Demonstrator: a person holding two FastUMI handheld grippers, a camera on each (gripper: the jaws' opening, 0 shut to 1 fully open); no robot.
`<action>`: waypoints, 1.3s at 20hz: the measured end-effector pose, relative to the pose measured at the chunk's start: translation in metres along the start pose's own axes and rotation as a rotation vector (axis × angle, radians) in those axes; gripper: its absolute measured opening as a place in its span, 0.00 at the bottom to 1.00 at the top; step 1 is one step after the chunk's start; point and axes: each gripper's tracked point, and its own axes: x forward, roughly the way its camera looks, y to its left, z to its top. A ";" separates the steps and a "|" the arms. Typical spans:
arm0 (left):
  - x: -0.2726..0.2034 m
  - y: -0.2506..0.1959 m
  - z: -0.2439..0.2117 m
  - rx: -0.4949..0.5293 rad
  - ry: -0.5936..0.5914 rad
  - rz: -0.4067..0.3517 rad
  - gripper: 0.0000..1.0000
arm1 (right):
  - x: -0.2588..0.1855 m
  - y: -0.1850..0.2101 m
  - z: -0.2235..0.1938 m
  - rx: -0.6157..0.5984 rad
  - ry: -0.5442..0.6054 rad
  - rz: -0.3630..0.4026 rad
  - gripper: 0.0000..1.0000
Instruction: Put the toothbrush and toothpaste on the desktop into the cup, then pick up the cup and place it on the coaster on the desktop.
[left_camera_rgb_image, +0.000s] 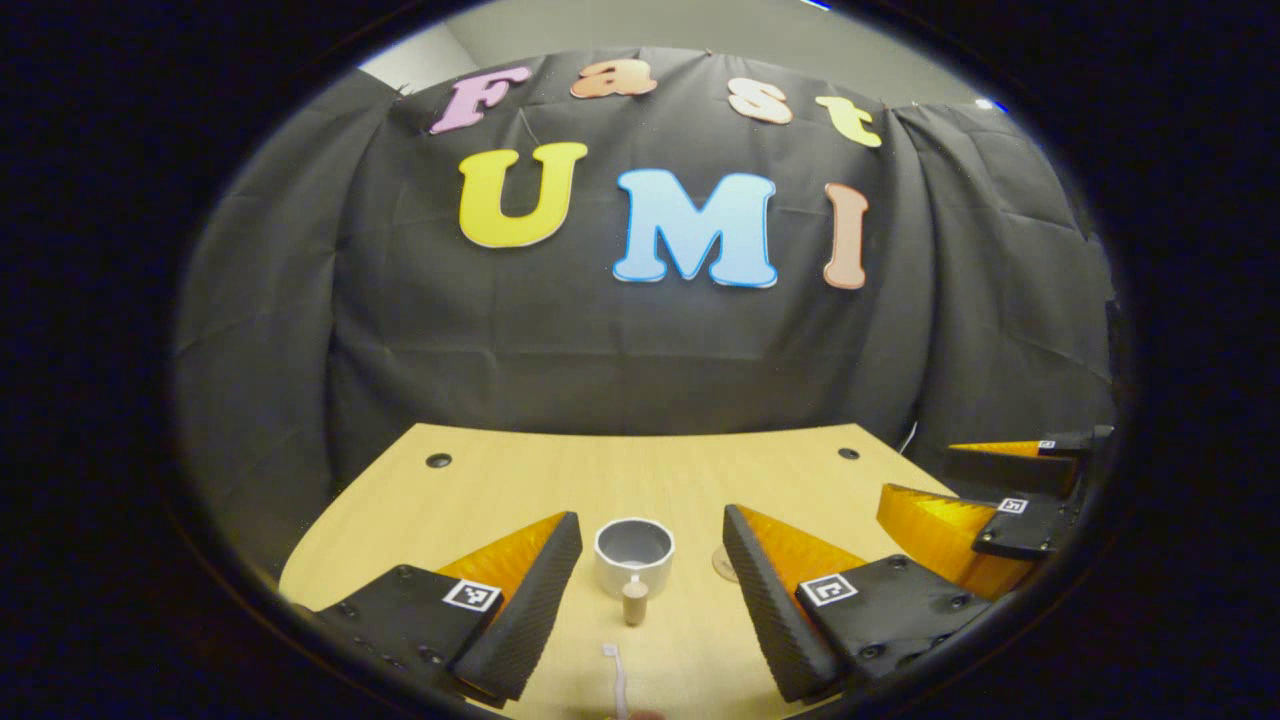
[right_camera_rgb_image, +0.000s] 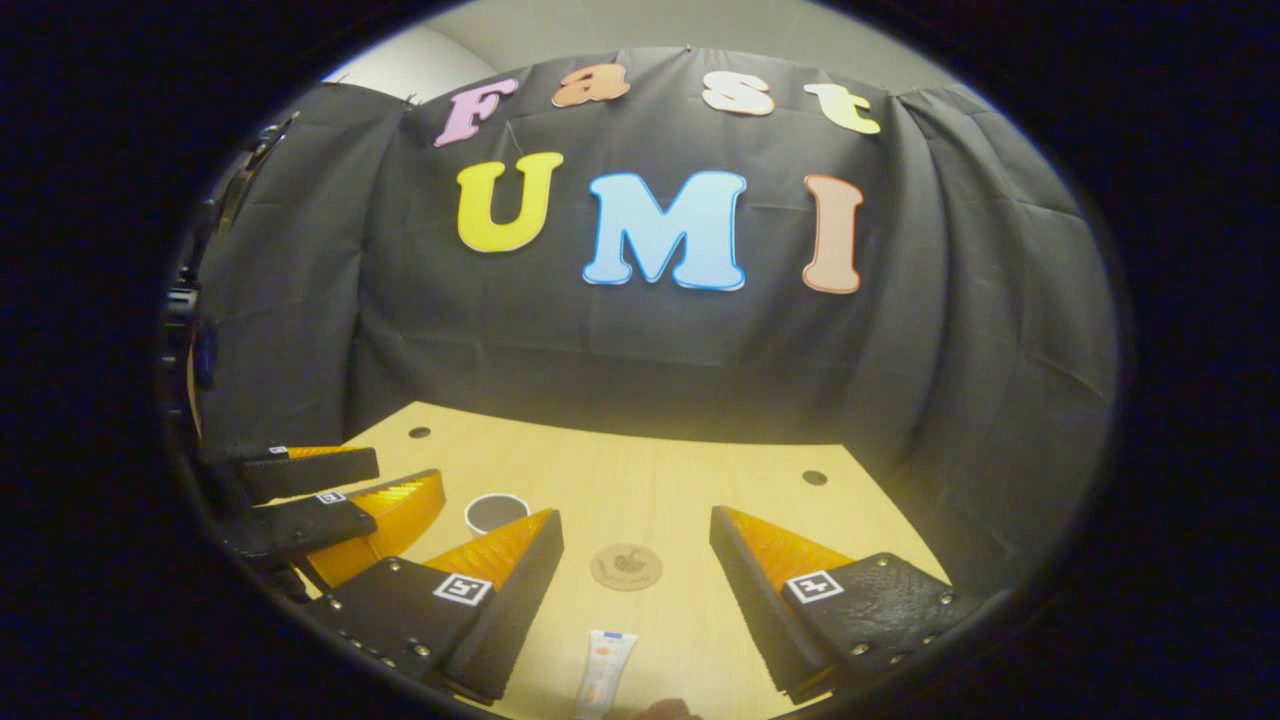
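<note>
Both grippers are held above the pale wooden bench (left_camera_rgb_image: 520, 480), each with its jaws spread wide and nothing between them.

In the left gripper view, the left gripper (left_camera_rgb_image: 650, 590) is seen with the white cylindrical cup (left_camera_rgb_image: 634, 555) straight ahead, centred in the gap between its fingers. A small tan cylindrical piece (left_camera_rgb_image: 634, 603) stands just in front of the cup, on the gripper's side of it. Closer still, almost directly beneath the gripper, the white toothbrush (left_camera_rgb_image: 615, 680) is laid with its long axis running roughly along the gripper's forward line, bristle end pointing away toward the cup. The right gripper (left_camera_rgb_image: 985, 505) is seen off to the right, also open.

In the right gripper view, the right gripper (right_camera_rgb_image: 636, 590) is seen with the white toothpaste tube (right_camera_rgb_image: 604, 672) just below and between its fingers, its long axis likewise close to the forward line, slightly tilted. The round brown coaster (right_camera_rgb_image: 626, 566) lies ahead of it, and the cup (right_camera_rgb_image: 496, 512) sits further ahead and to the left, partly behind the gripper's left finger.

The toothbrush is judged nearer the left gripper and the toothpaste nearer the right. Since each item lies lengthwise along its gripper's line, a downward reach with the jaws closing across the narrow width is likely what is called for.
</note>
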 end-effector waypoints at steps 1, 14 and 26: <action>0.004 0.000 -0.009 -0.002 0.032 -0.003 0.93 | 0.003 0.001 -0.008 0.012 0.034 0.001 0.91; 0.023 0.006 -0.134 -0.045 0.505 -0.012 0.93 | 0.016 0.017 -0.105 0.080 0.461 0.061 0.92; -0.002 0.018 -0.244 -0.068 0.950 0.007 0.95 | 0.015 0.044 -0.191 0.140 0.795 0.125 0.93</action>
